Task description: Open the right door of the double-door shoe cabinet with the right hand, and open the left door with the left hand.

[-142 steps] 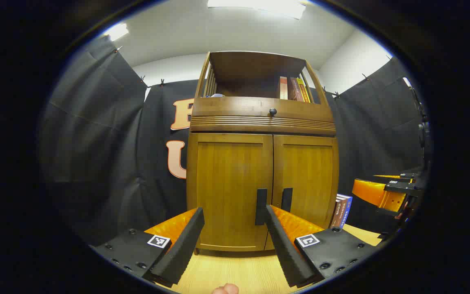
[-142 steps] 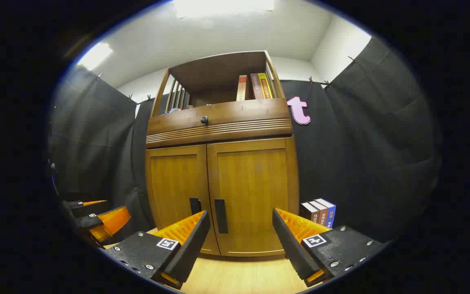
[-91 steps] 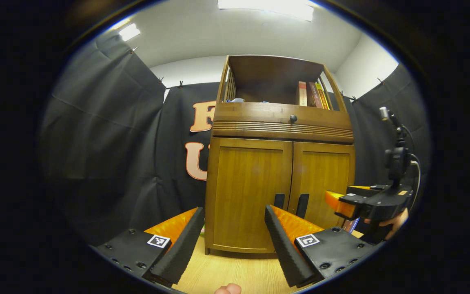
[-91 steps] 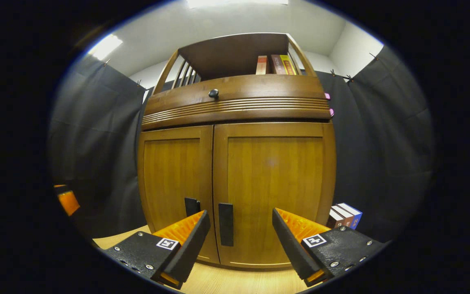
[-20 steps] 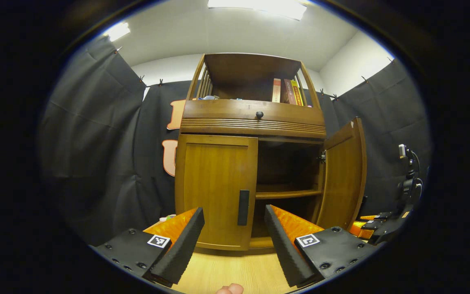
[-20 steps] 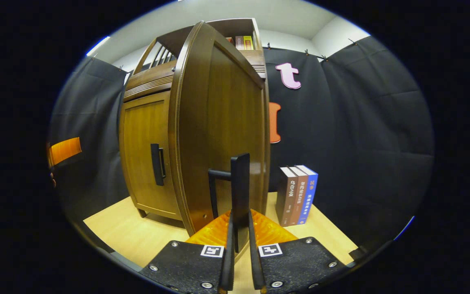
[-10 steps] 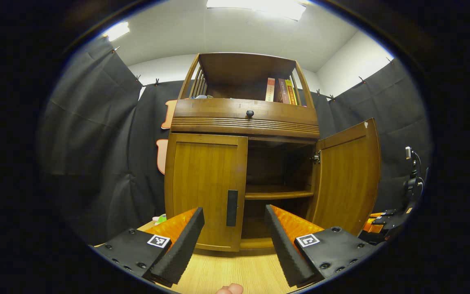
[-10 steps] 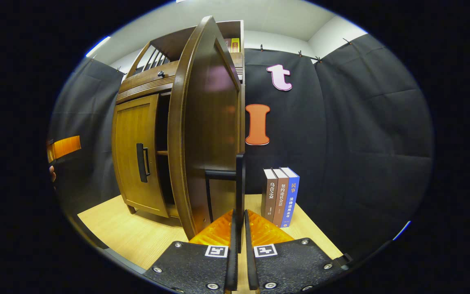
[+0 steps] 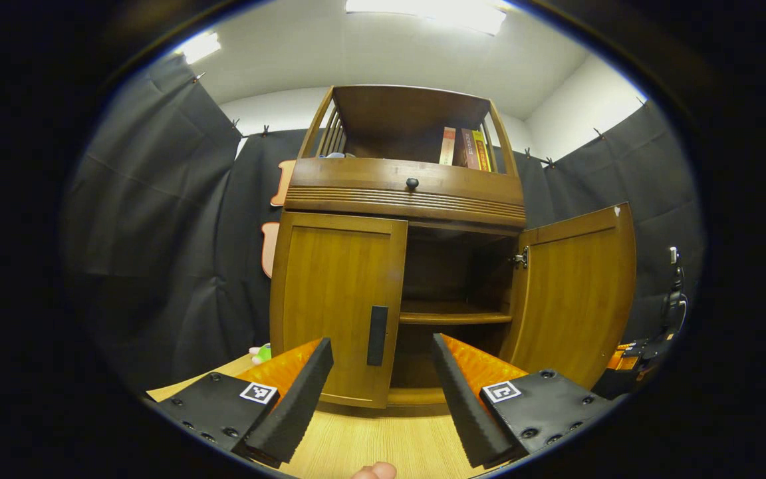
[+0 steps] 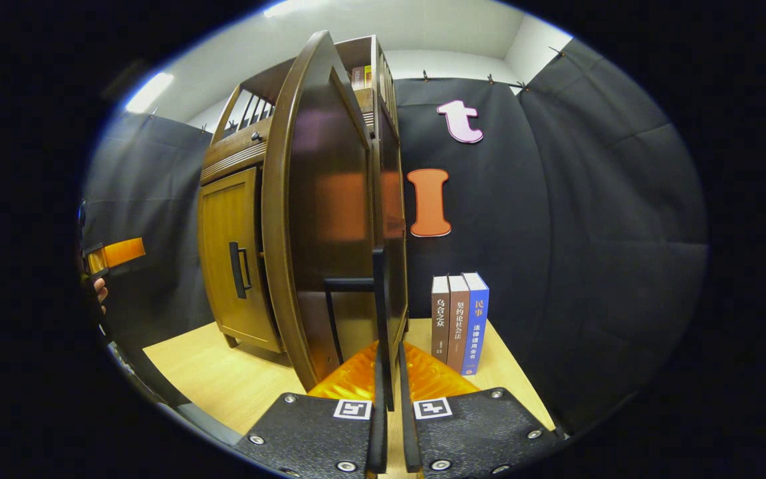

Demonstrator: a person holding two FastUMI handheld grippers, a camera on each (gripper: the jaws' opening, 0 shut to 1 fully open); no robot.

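The brown wooden shoe cabinet [image 9: 409, 193] stands ahead in the left gripper view. Its left door [image 9: 333, 306] is closed, with a black handle [image 9: 377, 326] on its right edge. Its right door [image 9: 572, 293] is swung wide open, showing a shelf [image 9: 453, 318] inside. My left gripper [image 9: 380, 362] is open, a short way in front of the left door's handle and not touching it. In the right gripper view my right gripper [image 10: 388, 379] is shut on the right door's black handle [image 10: 379, 313], and the open right door [image 10: 320, 219] is seen almost edge-on.
Three upright books [image 10: 460, 322] stand on the light wooden floor [image 10: 223, 379] right of the cabinet. More books [image 9: 464, 148] sit on its open top shelf, above a drawer with a round knob [image 9: 412, 183]. A small green object [image 9: 262, 352] lies left of the cabinet.
The right door has swung further open with my right gripper shut on its handle. My left gripper stayed open in front of the closed left door.
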